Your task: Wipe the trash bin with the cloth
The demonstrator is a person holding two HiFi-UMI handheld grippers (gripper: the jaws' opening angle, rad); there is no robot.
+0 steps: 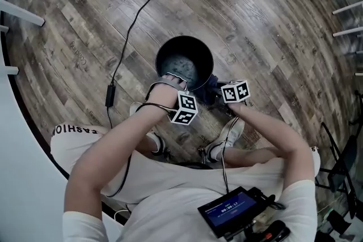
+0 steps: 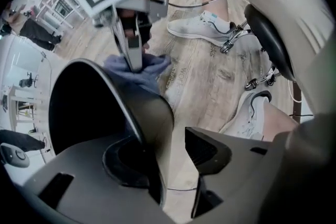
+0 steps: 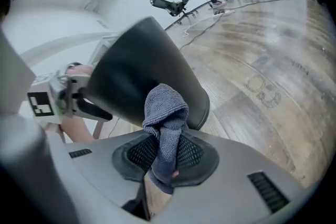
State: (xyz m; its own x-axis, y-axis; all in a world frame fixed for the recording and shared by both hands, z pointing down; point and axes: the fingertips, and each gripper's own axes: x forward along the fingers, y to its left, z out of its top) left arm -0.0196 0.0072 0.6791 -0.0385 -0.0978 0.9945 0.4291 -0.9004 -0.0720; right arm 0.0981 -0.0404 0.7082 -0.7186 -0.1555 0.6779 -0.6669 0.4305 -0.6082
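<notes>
Trash bin (image 1: 185, 65) upright on floor, mouth up, at 12 o'clock from the person. Left gripper (image 2: 173, 165) at bin's 7 o'clock rim, jaws apart, straddling the wall without pressing. Right gripper (image 3: 163, 165) clamped on cloth (image 3: 165, 113), which touches bin's outer wall around 4 o'clock. Right does the wiping, probably.

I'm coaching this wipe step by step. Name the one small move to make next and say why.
Probably close the left gripper on the rim of the trash bin. Its jaws straddle the wall with a gap on the outer side, so the bin looks unclamped, while the right gripper pinches the cloth at the bin's outer wall, seemingly ready to rub.
</notes>
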